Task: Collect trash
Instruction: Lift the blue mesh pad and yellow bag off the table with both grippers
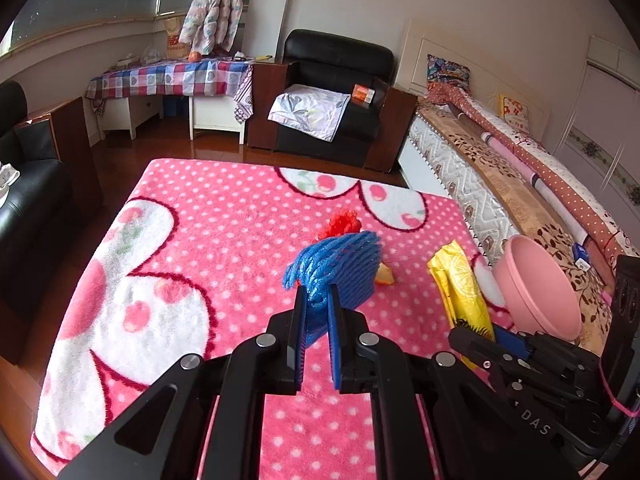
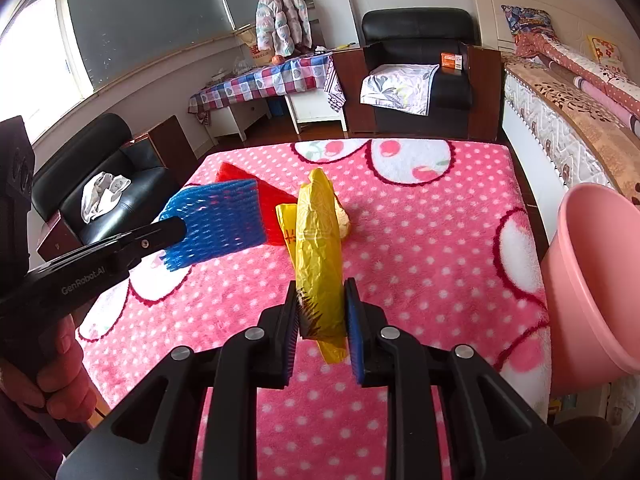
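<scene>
Both grippers holding trash above the pink blanket [image 1: 224, 216]
The left gripper [image 1: 318, 300] is pinching blue foam netting [image 1: 340, 264]; the right gripper [image 2: 320, 304] is clamping a yellow wrapper [image 2: 320, 240] near the pink bin [image 2: 592, 280]

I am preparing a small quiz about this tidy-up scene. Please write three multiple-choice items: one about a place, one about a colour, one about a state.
1. Where is the pink bin?
A. at the blanket's right edge
B. on the armchair
C. under the desk

2. What colour is the foam net in the left tongs?
A. green
B. blue
C. white

3. How do the right tongs stand?
A. wide open, empty
B. out of view
C. shut on the yellow bag

Answers: 1 A, the bin stands beside the blanket's right edge; 2 B, the net is blue; 3 C, both pads press the bag.
</scene>
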Demonstrator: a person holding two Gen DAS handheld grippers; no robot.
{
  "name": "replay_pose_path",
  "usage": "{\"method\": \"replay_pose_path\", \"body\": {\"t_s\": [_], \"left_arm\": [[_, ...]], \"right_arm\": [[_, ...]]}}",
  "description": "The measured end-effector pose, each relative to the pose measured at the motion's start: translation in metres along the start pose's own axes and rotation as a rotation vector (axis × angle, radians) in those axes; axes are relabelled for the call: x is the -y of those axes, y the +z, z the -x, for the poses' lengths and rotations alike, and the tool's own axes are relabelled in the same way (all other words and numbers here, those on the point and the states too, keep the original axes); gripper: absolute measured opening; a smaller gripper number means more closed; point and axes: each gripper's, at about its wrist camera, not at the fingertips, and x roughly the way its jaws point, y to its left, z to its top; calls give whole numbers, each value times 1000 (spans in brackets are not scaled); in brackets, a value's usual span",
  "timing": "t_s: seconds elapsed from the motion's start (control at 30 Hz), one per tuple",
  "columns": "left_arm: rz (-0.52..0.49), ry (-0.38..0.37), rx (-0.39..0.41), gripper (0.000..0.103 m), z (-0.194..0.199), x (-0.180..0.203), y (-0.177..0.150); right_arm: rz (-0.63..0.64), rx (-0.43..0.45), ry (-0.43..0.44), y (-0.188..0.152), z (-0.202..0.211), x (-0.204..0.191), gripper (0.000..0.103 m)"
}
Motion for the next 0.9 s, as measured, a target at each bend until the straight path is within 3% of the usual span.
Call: {"method": "replay_pose_path", "body": {"t_s": [0.3, 0.57, 0.83, 0.9], "left_arm": [[-6, 38, 40, 9, 14, 11, 3], [3, -7, 69, 9, 28, 13, 7], [-10, -92, 34, 9, 30, 22, 2], [-26, -85, 24, 9, 28, 23, -2]], "right_arm": [[-4, 41, -9, 0, 14, 3, 22], [-7, 64, -12, 2, 22, 4, 22], [6, 36, 0, -3, 15, 1, 22], [6, 29, 2, -2, 11, 1, 22]]}}
